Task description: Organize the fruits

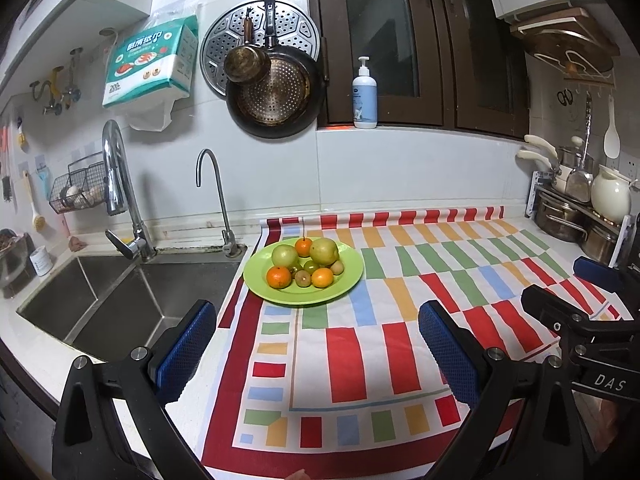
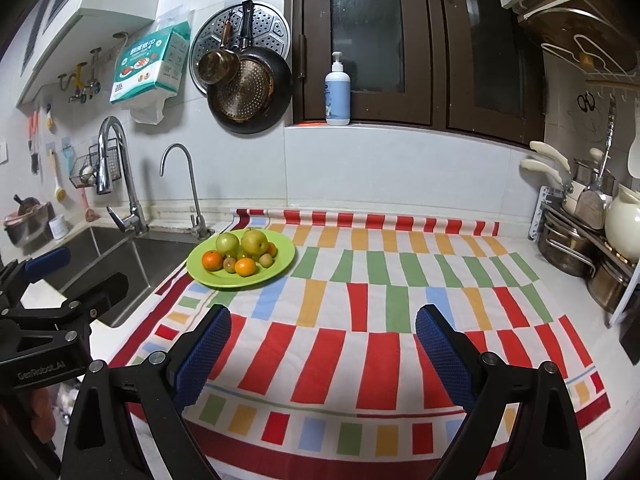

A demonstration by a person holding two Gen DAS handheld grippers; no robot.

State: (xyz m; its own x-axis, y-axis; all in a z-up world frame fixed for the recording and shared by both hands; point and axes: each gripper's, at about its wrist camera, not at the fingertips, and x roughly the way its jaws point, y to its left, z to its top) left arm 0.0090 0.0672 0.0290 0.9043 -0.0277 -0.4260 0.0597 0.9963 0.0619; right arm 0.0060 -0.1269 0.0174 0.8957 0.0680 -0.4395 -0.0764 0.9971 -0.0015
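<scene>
Left gripper point(image 1: 316, 344) jaws wide apart, empty, tilted down over striped cloth point(image 1: 360, 360); right gripper point(image 2: 322, 346) likewise; green fruit plate point(image 1: 344, 284) ahead.

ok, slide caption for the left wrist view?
Open left gripper above striped cloth, facing green plate of fruit beside sink.

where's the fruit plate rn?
The green plate sits on the striped cloth's far-left corner beside the sink, ahead of both open grippers.
</scene>
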